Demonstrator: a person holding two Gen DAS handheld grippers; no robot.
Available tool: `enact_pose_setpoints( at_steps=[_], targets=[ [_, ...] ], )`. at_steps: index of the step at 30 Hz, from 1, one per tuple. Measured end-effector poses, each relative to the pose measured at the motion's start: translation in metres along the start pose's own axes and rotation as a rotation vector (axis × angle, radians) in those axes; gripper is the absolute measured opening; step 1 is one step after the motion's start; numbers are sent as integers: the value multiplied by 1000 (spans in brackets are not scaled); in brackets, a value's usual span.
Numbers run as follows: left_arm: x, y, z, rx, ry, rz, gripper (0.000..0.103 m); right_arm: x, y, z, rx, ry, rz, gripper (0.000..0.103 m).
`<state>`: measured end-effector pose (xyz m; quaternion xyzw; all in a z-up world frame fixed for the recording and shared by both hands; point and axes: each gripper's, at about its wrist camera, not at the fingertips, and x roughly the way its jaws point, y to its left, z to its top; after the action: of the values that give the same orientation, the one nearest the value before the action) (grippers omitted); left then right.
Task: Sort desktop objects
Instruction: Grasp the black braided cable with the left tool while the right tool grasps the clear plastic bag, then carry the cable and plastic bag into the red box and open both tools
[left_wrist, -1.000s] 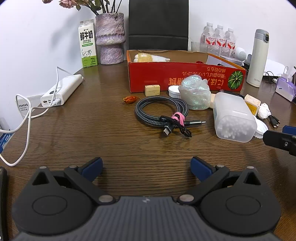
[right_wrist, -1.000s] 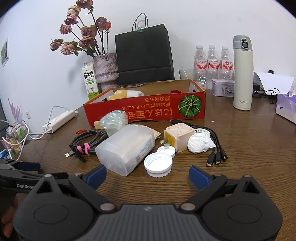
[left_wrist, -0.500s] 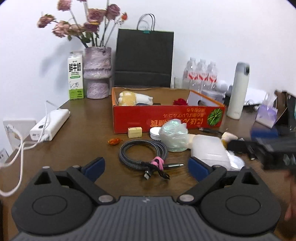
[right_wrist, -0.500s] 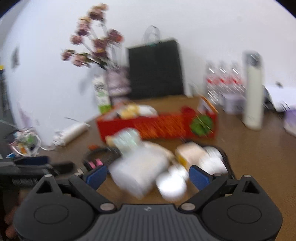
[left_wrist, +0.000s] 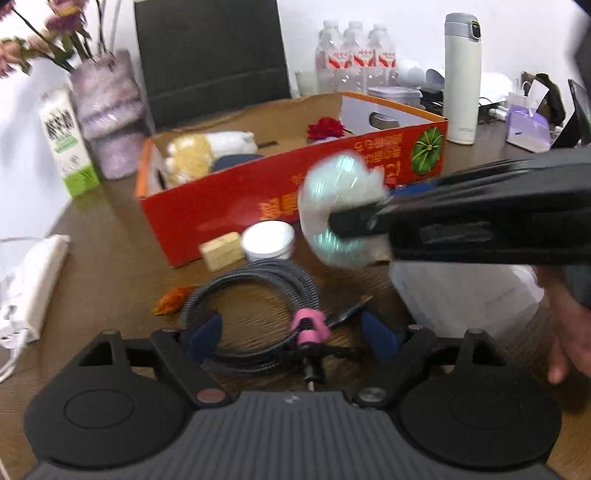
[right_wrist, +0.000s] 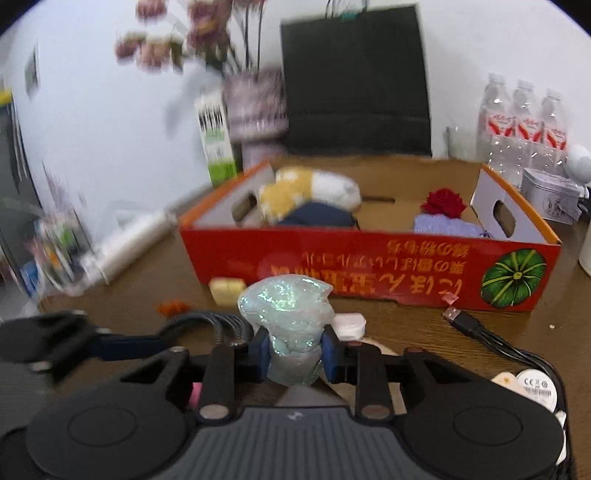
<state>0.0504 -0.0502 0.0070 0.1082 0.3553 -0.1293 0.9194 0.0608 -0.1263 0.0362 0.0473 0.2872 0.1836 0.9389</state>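
My right gripper (right_wrist: 295, 350) pinches a crumpled iridescent plastic wad (right_wrist: 288, 310) between its blue pads, its jaws still closing; the wad bulges above them, just in front of the red cardboard box (right_wrist: 369, 258). In the left wrist view that gripper reaches in from the right, the wad (left_wrist: 332, 184) blurred at its tip. My left gripper (left_wrist: 293, 334) hangs low over the coiled grey cable (left_wrist: 258, 280) with its pink strap (left_wrist: 310, 326). Its jaws are closing, the coil's near side lies between them, and the pads do not visibly press on it.
The box holds a plush toy (right_wrist: 306, 192), a red rose (right_wrist: 443, 201) and a purple item. Before it lie a small yellow block (left_wrist: 221, 249), a white lid (left_wrist: 267, 240), an orange scrap (left_wrist: 171, 299) and a multi-head USB cable (right_wrist: 480, 332). A milk carton, vase, bottles and thermos (left_wrist: 461, 74) stand behind.
My right gripper swung left to the wad and closed on it. My left gripper moved forward over the cable coil, rolled a little, and its jaws narrowed.
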Motion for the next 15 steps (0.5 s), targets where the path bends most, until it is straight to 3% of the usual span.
enact_pose_setpoints(
  at_steps=[1,2,3,6,11,15],
  targets=[
    [-1,0,0,-7,-3,-28,63,-12,-2,-2,8,-42,-3,26],
    [-2,0,0,-15,-4,-61,36,-20,-2,-1,15,-72,-9,26],
    [-5,-3,-1,-13,-2,-55,24,-30,-3,-2,26,-105,-16,26],
    [-19,-11,-9,-25,4,-17,20,-57,-4,-9,41,-162,-31,26],
    [-80,-15,-29,-128,-139,6,19,-104,0,-27,24,-206,-66,26],
    [-114,-3,-32,-228,-199,-13,19,-128,3,-38,27,-193,-86,26]
  ],
)
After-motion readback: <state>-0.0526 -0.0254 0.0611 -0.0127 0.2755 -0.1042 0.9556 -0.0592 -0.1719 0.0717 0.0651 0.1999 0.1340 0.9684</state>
